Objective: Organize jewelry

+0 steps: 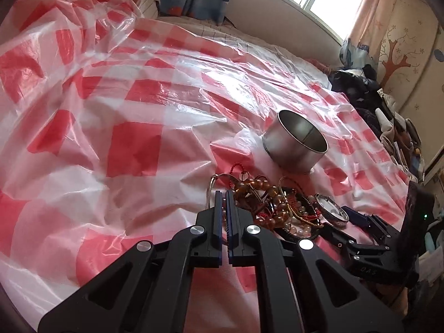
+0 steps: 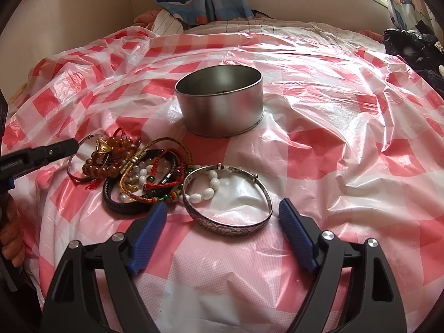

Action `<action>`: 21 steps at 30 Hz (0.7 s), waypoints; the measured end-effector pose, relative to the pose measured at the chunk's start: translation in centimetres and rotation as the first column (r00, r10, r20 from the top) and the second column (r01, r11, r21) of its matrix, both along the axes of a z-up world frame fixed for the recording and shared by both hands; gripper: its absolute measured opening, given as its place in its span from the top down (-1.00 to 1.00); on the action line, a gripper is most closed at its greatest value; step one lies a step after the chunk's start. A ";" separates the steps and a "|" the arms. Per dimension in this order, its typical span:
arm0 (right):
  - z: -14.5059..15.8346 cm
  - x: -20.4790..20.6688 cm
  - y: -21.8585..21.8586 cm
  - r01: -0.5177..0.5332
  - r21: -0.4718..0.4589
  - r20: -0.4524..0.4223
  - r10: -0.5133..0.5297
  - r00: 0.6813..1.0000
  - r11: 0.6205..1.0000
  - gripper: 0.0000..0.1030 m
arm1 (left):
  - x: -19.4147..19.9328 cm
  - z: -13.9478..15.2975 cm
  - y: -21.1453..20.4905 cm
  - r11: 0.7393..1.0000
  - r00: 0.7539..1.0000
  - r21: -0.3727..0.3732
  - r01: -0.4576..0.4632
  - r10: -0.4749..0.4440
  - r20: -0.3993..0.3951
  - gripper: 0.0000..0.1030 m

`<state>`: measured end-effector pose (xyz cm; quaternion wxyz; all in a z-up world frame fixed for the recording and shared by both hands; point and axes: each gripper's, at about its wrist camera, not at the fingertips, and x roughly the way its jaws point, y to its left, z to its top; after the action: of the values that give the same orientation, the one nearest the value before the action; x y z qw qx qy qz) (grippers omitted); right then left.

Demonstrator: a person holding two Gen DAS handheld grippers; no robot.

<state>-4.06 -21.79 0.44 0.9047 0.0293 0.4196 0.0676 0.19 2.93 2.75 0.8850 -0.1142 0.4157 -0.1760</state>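
Two grippers: left gripper (image 1: 224, 194) pinched closed beside thin silver hoop (image 2: 72, 163); right gripper (image 2: 222, 208) spread wide.
Bangle: engraved silver bangle (image 2: 230, 223), round.
Tin: smooth metal tin (image 2: 222, 102) behind tangled beads (image 2: 111, 161).
Cover: crinkled checked plastic (image 2: 333, 144).

— What can't you make out from your left claw (image 1: 224, 194)?

— Its closed tips cover part of the thin silver ring (image 1: 211, 183), so you can't tell if anything is pinched. The bracelet pile (image 1: 280, 208) is tangled; strands hide each other.

— And the tin (image 2: 222, 100)?

— You see dark specks on its floor, too small to identify; the near wall hides the rest.

— Anything cut off?

— Your left claw (image 2: 66, 147) enters the right view only as a tip; its body runs off the edge. The dark heap (image 1: 358, 88) on the bed is too blurred to name.
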 end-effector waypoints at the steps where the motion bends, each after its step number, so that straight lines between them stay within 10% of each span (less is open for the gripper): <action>1: 0.0 0.0 0.0 0.000 0.001 0.001 0.000 1.000 1.000 -0.55 | 0.1 -0.2 -0.4 1.000 1.000 0.031 0.003 -0.003 -0.003 0.92; 5: 0.1 -0.1 0.0 -0.002 0.010 0.007 0.001 1.000 1.000 -0.55 | 0.2 -0.6 -1.7 0.993 0.999 0.112 0.036 -0.037 0.005 1.00; 13: 0.4 -0.2 -0.4 -0.003 0.052 0.022 0.002 1.000 0.999 -0.19 | -3.9 6.2 -2.3 0.963 0.931 -0.093 0.253 -0.217 0.292 1.00; 18: 0.5 -0.3 -0.3 -0.002 0.059 0.027 0.001 1.000 0.998 -0.19 | -2.2 3.2 -3.1 0.980 0.970 0.079 0.182 -0.192 0.148 0.97; 21: 0.4 -0.2 -0.3 -0.001 0.056 0.022 0.000 1.000 0.998 -0.19 | -1.5 1.8 -3.9 0.973 0.979 0.170 0.157 -0.177 0.106 0.60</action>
<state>-4.22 -22.04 0.83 0.9081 0.0537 0.4075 0.0797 -1.34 -1.02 4.52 0.8968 0.0039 0.3826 -0.2224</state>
